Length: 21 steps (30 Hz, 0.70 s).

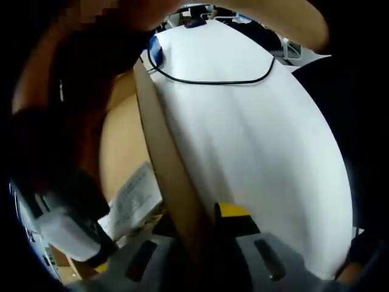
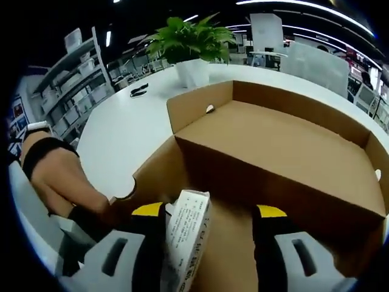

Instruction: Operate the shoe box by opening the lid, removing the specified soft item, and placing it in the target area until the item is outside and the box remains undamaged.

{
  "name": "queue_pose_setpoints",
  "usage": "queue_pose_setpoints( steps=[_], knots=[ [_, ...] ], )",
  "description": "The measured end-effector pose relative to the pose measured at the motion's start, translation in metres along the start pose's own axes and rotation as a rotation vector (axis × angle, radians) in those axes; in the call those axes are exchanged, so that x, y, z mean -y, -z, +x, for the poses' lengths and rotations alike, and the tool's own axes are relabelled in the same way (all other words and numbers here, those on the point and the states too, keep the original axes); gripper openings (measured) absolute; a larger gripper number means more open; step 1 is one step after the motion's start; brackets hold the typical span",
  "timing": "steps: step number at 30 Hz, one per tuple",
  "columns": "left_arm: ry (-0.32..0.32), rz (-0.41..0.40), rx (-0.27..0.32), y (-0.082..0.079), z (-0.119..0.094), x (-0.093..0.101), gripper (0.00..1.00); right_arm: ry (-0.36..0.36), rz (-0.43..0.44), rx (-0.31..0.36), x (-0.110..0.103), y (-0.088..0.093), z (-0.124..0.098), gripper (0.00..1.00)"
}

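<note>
The brown shoe box (image 2: 273, 140) stands open on the white table (image 2: 115, 134), its lid tipped back. A cardboard wall of the box (image 1: 167, 158) runs up between my left gripper's (image 1: 203, 243) jaws, which are shut on it; a yellow tip shows on the right side. My right gripper (image 2: 209, 213) points into the box with its jaws open wide. A white printed paper (image 2: 185, 234) lies between them, against the left jaw. The same paper (image 1: 134, 201) appears beside the right gripper (image 1: 67, 228) at the lower left of the left gripper view.
A black cable (image 1: 213, 81) loops over the white table (image 1: 261, 158). A potted plant (image 2: 188, 42) and a small black object (image 2: 138, 90) sit at the table's far side. A person's arm (image 2: 55, 176) reaches to the box's left wall. Shelves stand behind.
</note>
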<state>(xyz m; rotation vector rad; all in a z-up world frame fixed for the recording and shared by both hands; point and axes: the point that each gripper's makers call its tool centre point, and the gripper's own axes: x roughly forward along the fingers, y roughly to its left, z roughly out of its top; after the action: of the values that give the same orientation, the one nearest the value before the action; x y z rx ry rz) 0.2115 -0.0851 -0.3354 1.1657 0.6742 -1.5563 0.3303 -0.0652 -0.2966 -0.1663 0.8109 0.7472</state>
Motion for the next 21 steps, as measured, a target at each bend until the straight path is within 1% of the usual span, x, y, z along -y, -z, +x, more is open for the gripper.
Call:
queue_pose_setpoints(
  steps=[2,6,9,11,14,16,21],
  knots=[
    [0.000,0.000,0.000,0.000,0.000,0.000,0.12,0.000,-0.001,-0.004,0.000,0.000,0.000,0.56],
    [0.000,0.000,0.000,0.000,0.000,-0.001,0.12,0.011,-0.015,-0.011,0.001,0.001,-0.002,0.48],
    [0.001,-0.004,0.000,0.000,0.000,0.000,0.12,0.031,0.001,-0.018,0.007,0.004,-0.003,0.46],
    [0.000,-0.001,-0.001,0.000,0.000,0.000,0.12,0.029,0.004,-0.022,0.006,0.006,-0.003,0.40],
    [0.000,-0.001,-0.001,0.000,0.000,0.000,0.12,0.038,-0.006,-0.033,0.009,0.009,-0.002,0.35],
    [0.000,0.000,-0.002,0.000,0.000,0.000,0.12,0.052,-0.018,-0.050,0.013,0.013,-0.002,0.34],
    [0.000,-0.001,-0.001,0.000,0.000,0.000,0.12,0.074,-0.035,-0.075,0.021,0.019,-0.004,0.27]
  ],
)
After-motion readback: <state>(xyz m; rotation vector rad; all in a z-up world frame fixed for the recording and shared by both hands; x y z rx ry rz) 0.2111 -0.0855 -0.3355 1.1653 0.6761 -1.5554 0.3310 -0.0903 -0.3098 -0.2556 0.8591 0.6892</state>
